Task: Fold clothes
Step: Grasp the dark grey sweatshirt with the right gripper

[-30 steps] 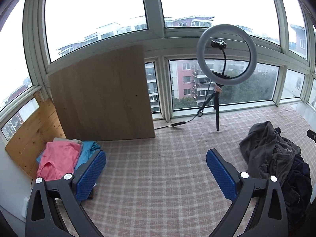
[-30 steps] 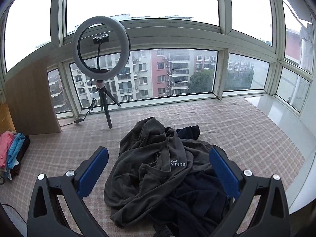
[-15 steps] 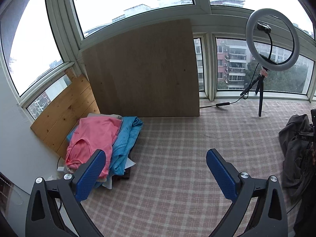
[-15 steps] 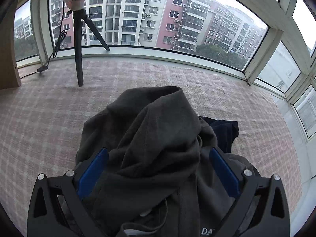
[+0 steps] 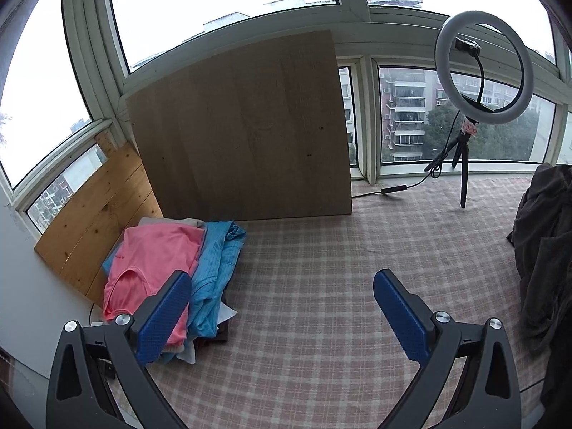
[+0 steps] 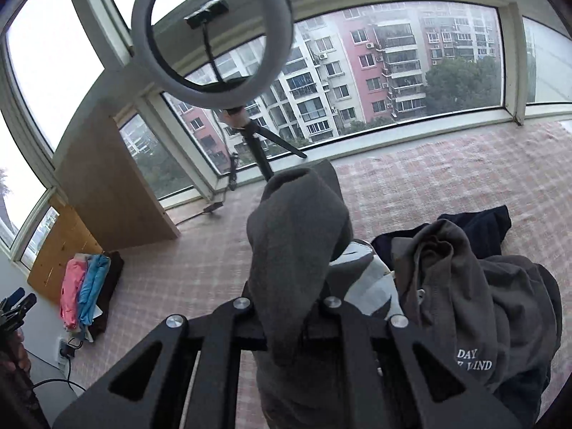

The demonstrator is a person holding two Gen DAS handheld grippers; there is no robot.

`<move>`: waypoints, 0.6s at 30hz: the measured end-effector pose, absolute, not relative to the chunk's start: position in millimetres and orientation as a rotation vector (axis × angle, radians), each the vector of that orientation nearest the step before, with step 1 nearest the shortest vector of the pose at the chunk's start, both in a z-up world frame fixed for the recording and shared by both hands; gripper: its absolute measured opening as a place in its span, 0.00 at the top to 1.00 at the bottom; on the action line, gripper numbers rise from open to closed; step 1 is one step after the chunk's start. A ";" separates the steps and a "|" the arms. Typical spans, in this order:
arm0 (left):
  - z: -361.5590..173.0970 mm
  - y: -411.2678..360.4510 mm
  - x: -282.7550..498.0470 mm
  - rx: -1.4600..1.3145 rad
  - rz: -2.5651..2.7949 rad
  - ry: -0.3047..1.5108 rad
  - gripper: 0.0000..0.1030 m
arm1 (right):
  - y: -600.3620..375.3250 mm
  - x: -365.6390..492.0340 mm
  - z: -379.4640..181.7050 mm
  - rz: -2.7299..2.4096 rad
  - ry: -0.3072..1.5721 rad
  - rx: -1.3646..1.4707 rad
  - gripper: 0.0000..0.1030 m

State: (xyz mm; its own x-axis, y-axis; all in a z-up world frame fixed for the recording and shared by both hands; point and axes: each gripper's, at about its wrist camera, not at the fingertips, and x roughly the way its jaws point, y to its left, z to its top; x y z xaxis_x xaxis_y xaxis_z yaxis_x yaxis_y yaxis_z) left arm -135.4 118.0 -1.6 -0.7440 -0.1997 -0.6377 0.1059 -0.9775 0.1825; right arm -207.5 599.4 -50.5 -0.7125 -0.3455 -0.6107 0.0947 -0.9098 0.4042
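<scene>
Clothing is the matter here: a grey sweatshirt (image 6: 296, 243) is pinched by a fold of its cloth in the right tool (image 6: 289, 307), whose jaws are closing on it, with the fabric bunched up between them and standing above them like a peak. The rest of this garment hangs down to the heap of dark clothes (image 6: 493, 286), which lies on the checked cloth (image 5: 321, 286) covering the surface, to the right of the ring light (image 6: 211, 32) as the right wrist view shows it. A navy piece (image 6: 479, 221) lies under the grey one, on the side of the heap toward the window.

The left tool (image 5: 282, 314) is open and holds nothing; it hovers above bare checked cloth, to the left of the ring light. Further left from the ring light, a stack of folded clothes (image 5: 171, 268), pink and blue, sits beside a wooden board (image 5: 243, 128) that leans on the window.

I judge the step in hand to be picking one garment from the heap. The next move probably calls for lifting it clear of the navy piece, carrying it to the free area in front of the ring light, and bringing the left tool to a second edge so that the cloth can be spread flat before any fold. One pinch in the middle of the fabric will not spread it alone.
</scene>
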 end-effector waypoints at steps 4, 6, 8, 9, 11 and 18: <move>-0.6 91.2 -124.9 1.031 -2.805 -0.156 0.01 | 498.4 -200.4 1.5 -2.538 -0.391 0.907 0.91; -4.9 77.4 -120.8 1.043 -2.800 -0.146 0.01 | 434.8 -214.1 5.5 -2.441 -0.358 0.937 0.87; -13.2 66.8 -119.6 1.080 -2.783 -0.152 0.01 | 364.7 -237.3 -10.3 -2.304 -0.282 1.061 0.70; -18.4 63.9 -119.6 1.100 -2.780 -0.158 0.01 | 337.4 -240.3 -22.9 -2.251 -0.225 1.146 0.70; -28.8 58.6 -119.8 1.139 -2.775 -0.171 0.01 | 331.5 -221.1 -36.9 -2.255 -0.155 1.157 0.70; -74.1 72.7 -135.5 1.324 -2.798 -0.188 0.01 | 439.9 -192.8 -95.5 -2.641 0.014 1.343 0.34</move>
State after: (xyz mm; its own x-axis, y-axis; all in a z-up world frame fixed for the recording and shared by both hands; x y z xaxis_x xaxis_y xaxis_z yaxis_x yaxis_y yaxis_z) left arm -135.5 72.7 -74.1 -0.6348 -0.0885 -0.7676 -0.0149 -0.9918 0.1266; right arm -192.8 439.9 -95.4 -0.5763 -0.1540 -0.8026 0.1623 -0.9841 0.0722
